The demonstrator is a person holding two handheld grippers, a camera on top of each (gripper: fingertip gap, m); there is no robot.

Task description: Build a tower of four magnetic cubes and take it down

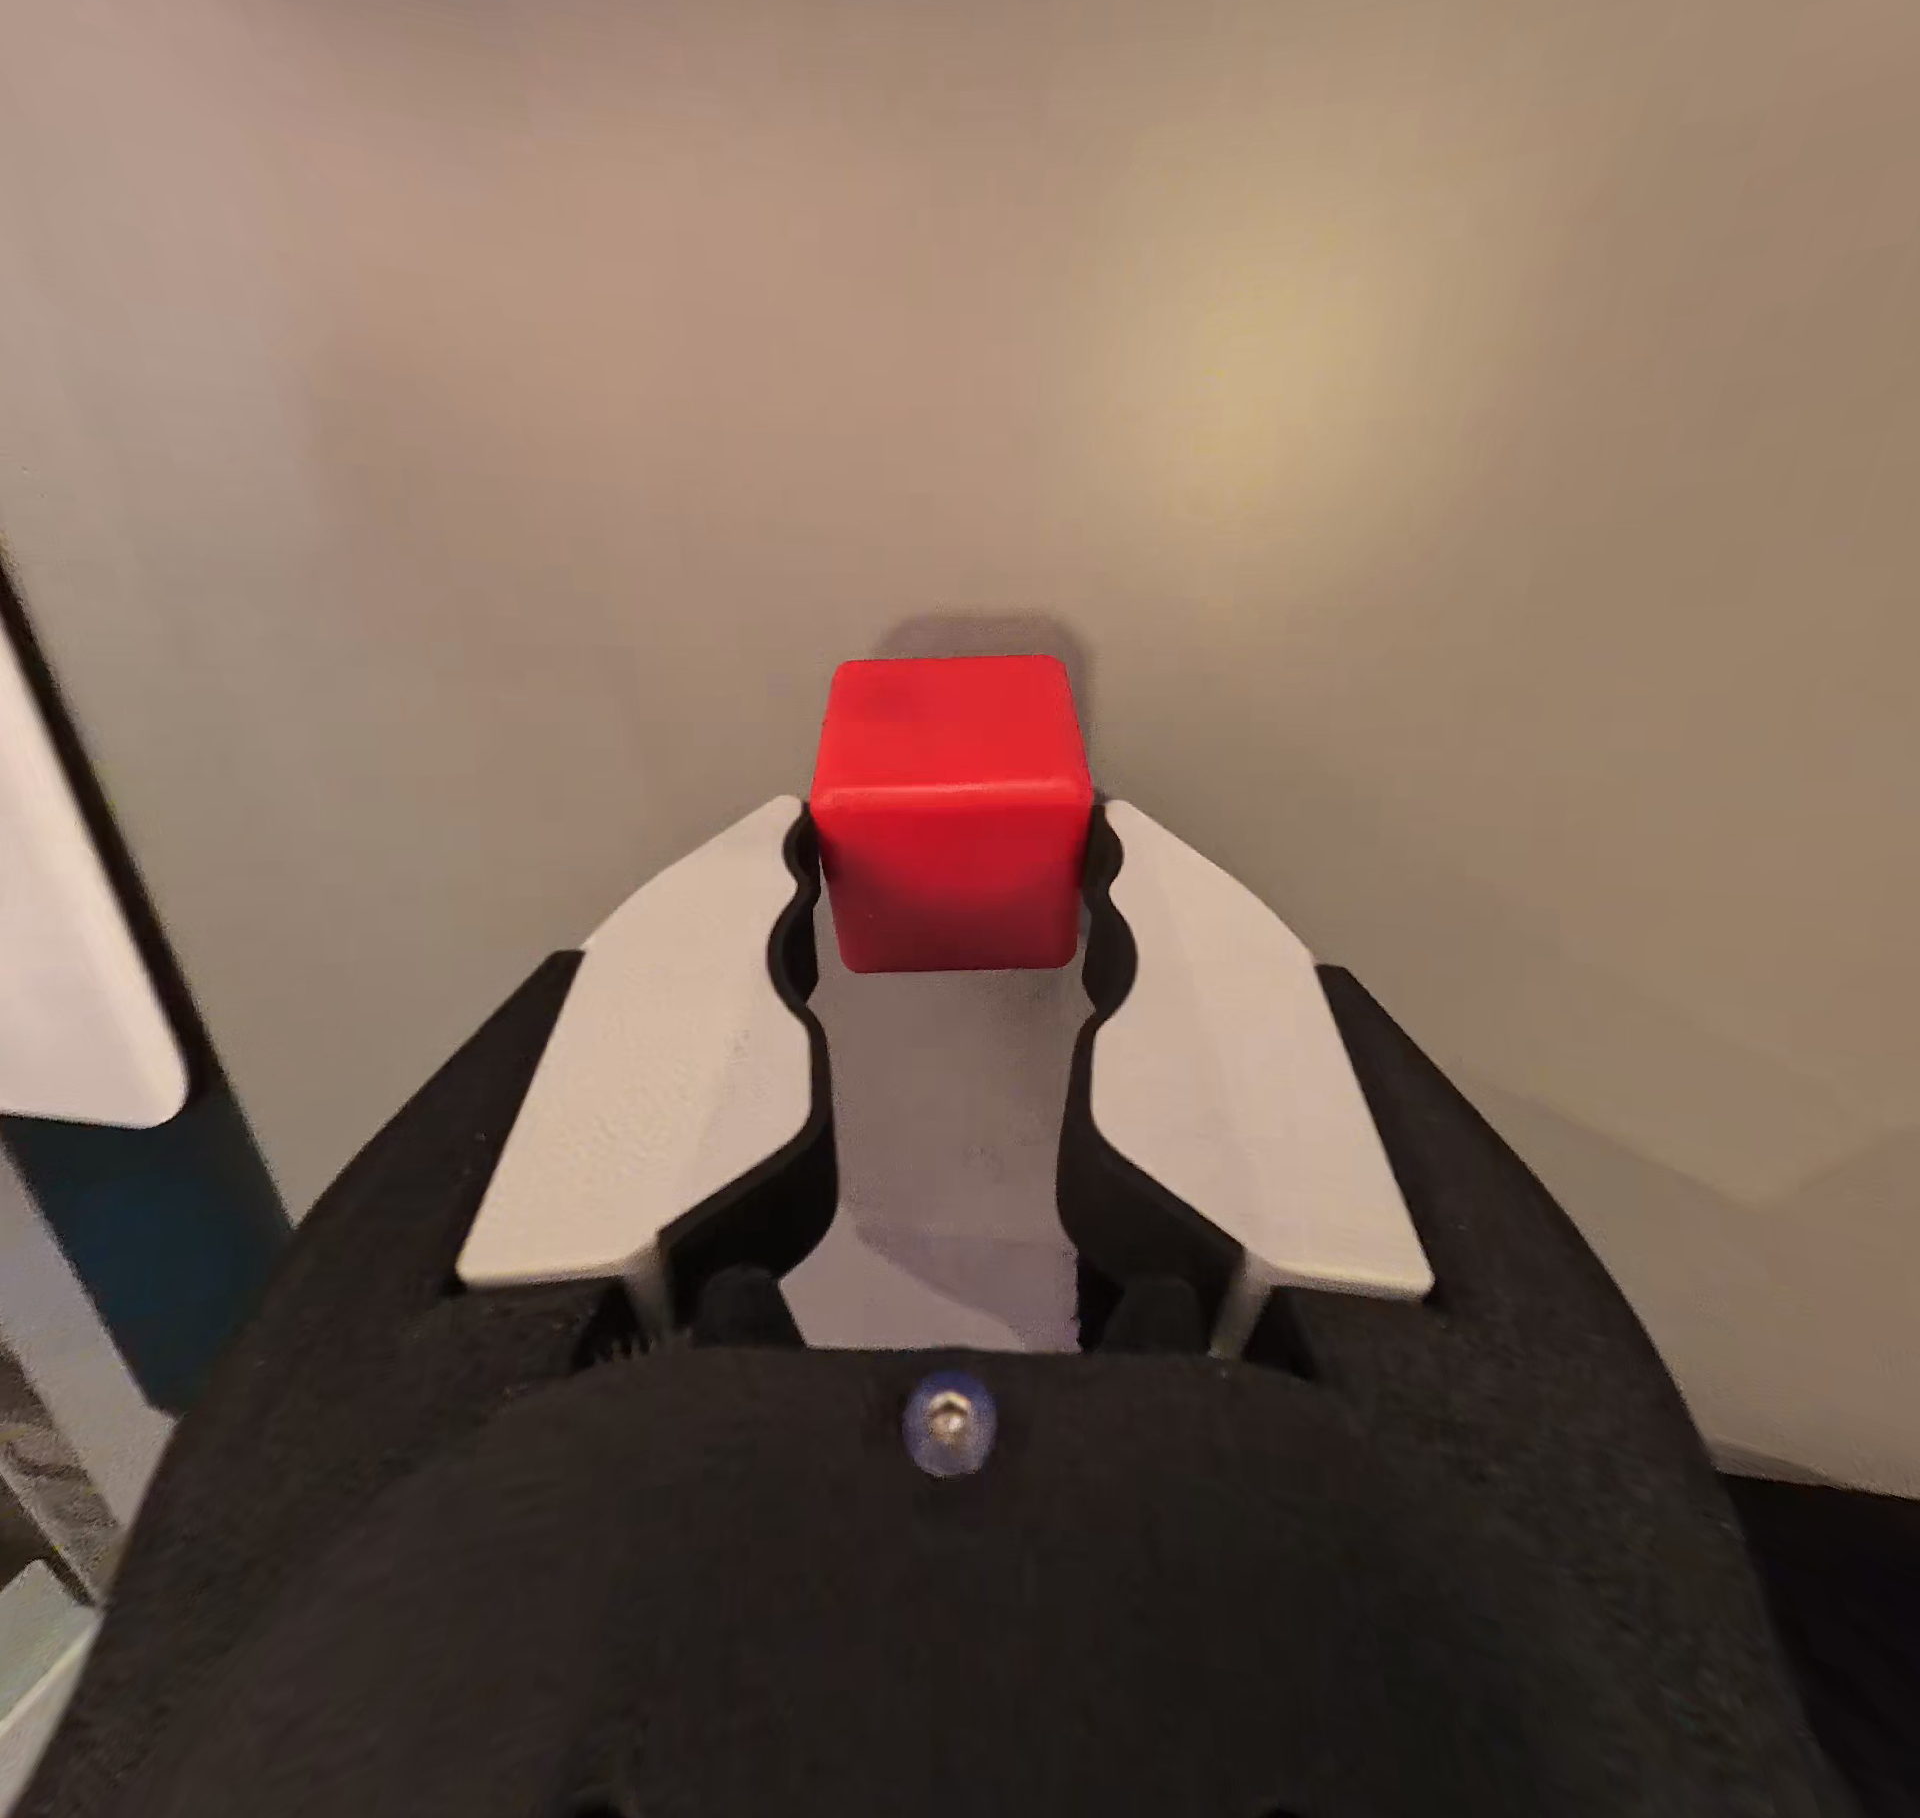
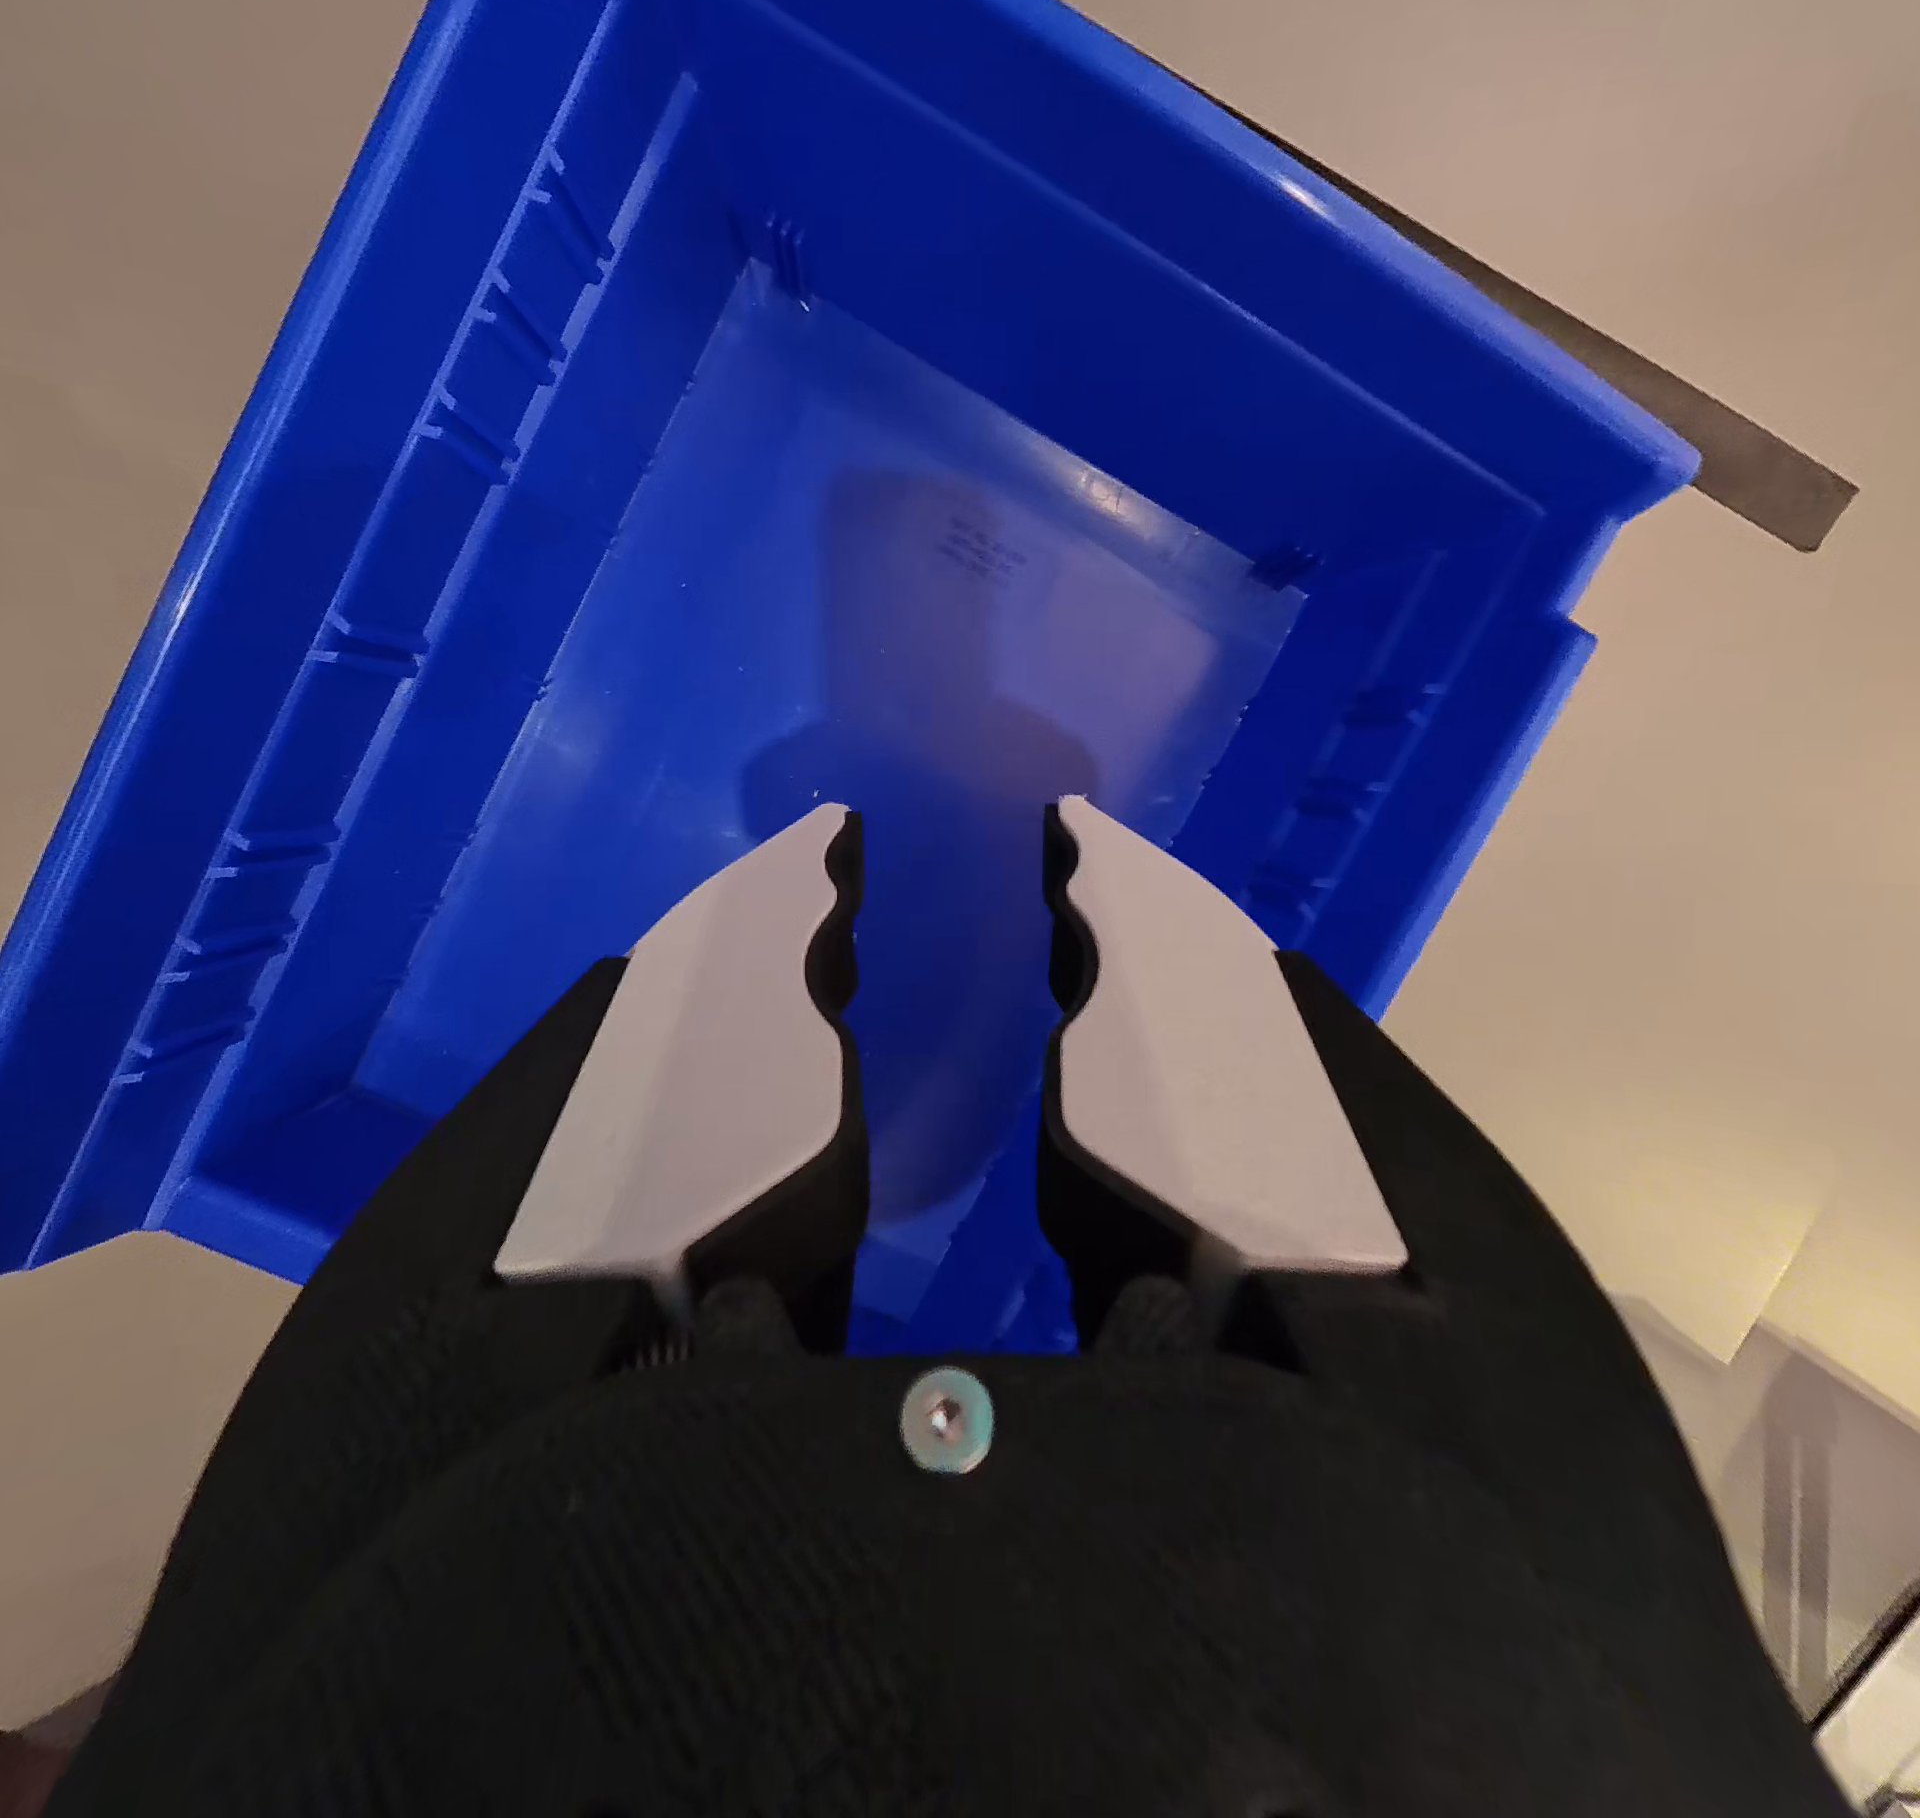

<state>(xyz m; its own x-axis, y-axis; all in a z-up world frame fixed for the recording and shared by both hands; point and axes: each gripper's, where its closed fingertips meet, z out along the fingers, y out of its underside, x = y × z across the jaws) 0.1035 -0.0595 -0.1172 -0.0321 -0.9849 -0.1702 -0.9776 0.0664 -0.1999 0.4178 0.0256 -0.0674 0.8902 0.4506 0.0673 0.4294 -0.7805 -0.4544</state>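
Note:
In the left wrist view a red cube (image 1: 948, 833) sits between the tips of my left gripper (image 1: 951, 818). Both black pads touch its sides, so the gripper is shut on it just above the pale table (image 1: 1039, 314), where its shadow falls right behind it. In the right wrist view my right gripper (image 2: 951, 818) is open and empty, with its fingers apart over the inside of a blue plastic bin (image 2: 343, 542). No cube shows in the visible part of the bin. No other cubes are in either view.
The table's left edge, with a white panel (image 1: 73, 937) and dark floor beyond it, shows at the left of the left wrist view. A dark flat strip (image 2: 1662, 397) lies behind the bin's far rim. My right fingertips sit around 35 cm from my left ones. My left tips are roughly 30 cm from the white panel (image 1: 73, 937).

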